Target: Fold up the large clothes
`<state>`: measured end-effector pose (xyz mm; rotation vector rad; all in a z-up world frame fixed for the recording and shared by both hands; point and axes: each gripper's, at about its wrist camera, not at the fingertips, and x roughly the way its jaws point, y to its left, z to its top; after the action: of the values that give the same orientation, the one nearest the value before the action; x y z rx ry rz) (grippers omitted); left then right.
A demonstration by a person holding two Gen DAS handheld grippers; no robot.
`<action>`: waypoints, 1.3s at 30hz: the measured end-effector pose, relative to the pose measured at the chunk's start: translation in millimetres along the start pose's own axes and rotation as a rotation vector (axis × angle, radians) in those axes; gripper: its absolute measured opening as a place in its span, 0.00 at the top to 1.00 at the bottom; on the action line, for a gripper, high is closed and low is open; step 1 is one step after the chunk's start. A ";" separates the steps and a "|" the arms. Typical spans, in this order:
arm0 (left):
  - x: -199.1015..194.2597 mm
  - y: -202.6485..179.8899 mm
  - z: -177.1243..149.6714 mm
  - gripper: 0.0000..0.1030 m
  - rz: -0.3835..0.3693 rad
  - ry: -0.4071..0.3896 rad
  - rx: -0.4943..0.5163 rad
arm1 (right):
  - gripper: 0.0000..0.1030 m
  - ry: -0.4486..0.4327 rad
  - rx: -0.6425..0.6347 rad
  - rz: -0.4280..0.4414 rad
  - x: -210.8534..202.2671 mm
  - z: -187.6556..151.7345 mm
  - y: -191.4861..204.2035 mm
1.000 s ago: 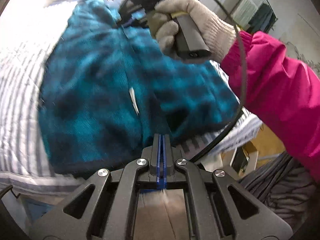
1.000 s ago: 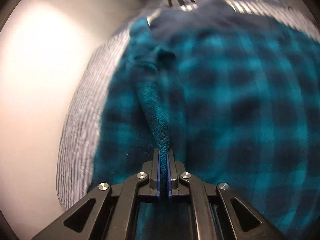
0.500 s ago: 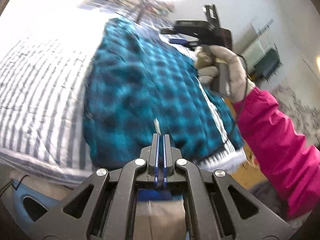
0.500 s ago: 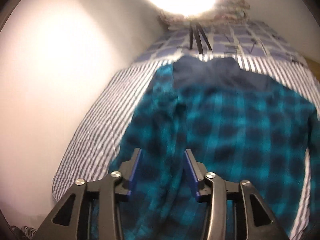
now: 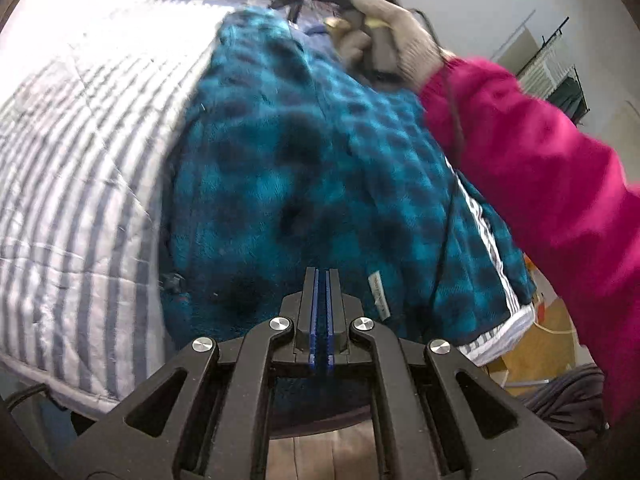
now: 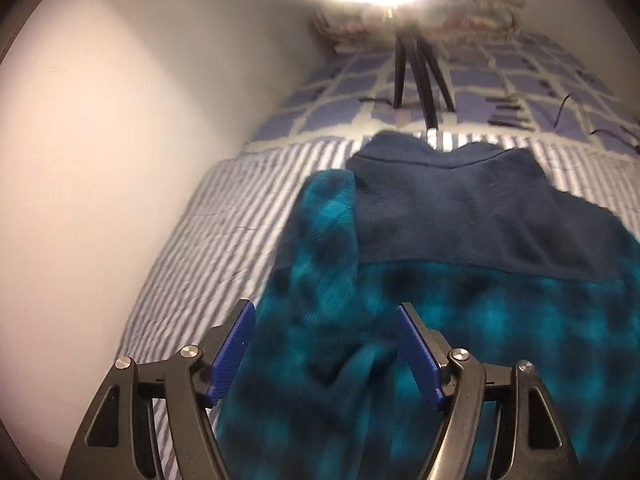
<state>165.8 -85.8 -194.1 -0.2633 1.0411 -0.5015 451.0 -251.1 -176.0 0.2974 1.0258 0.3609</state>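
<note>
A teal and dark plaid fleece garment (image 5: pixel 304 184) lies spread on the striped bed cover (image 5: pixel 80 184); its navy collar and yoke (image 6: pixel 460 208) point to the far end. A sleeve (image 6: pixel 320 248) is folded in over the body. My right gripper (image 6: pixel 326 324) hovers over that sleeve with its jaws opening, the blue pads (image 6: pixel 234 340) clear of the cloth. In the left wrist view a gloved hand (image 5: pixel 384 36) holds it above the collar end. My left gripper (image 5: pixel 322 280) is shut with nothing in it, above the near hem beside a white label (image 5: pixel 378 292).
A black tripod (image 6: pixel 420 76) stands on a checked blanket (image 6: pixel 520 92) past the collar. A pale wall (image 6: pixel 120 160) runs along the bed's left side. The person's pink sleeve (image 5: pixel 540 184) crosses the right. A clothes rack (image 5: pixel 560 76) and floor clutter lie beyond the bed's right edge.
The right gripper let go of the fleece fold, opened wide and drew back, so the collar came into view. The left gripper stayed shut and shifted across the near hem.
</note>
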 end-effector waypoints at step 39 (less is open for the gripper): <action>-42.0 37.8 -13.8 0.99 0.045 0.004 -0.013 | 0.75 0.265 -0.344 0.022 -141.6 -326.0 102.6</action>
<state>146.8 -31.5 -185.7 -0.2494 1.0525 -0.4550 85.3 -195.5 -183.8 -0.0516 1.1975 0.5992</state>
